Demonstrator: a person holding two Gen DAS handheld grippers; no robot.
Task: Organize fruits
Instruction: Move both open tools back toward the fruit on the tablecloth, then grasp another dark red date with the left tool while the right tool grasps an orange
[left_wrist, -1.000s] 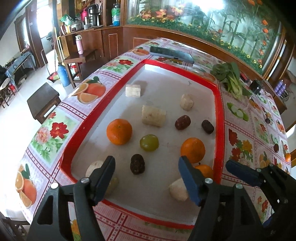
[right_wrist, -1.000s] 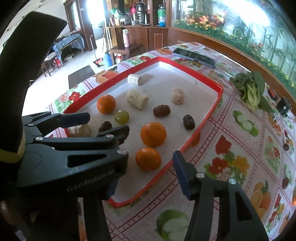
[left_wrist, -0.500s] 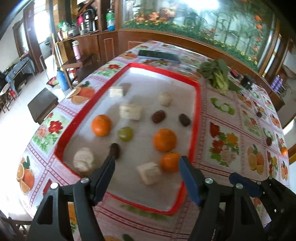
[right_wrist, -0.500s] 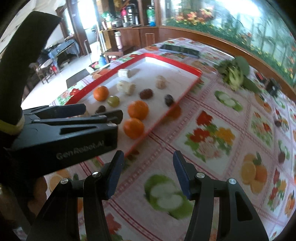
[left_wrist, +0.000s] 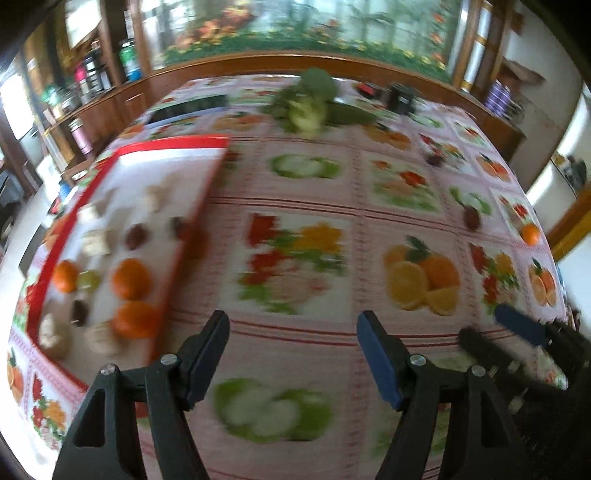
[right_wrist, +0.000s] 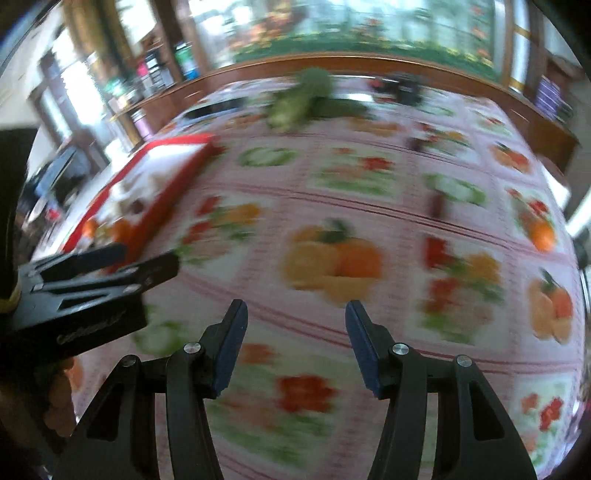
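Both hand-held grippers, left (left_wrist: 293, 354) and right (right_wrist: 293, 341), are open and empty. They have slid away from the red tray (left_wrist: 173, 266) of fruits to bare desk (left_wrist: 332, 332). No fruit is sorted yet.

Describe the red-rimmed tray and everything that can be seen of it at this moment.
The tray is a shallow rectangle with a red rim and a pale floor, lying flat on the fruit-patterned tablecloth at the left of both views. It holds three oranges, a green fruit, dark date-like pieces and pale chunks, all blurred. Neither gripper touches it; both hang open over bare cloth.
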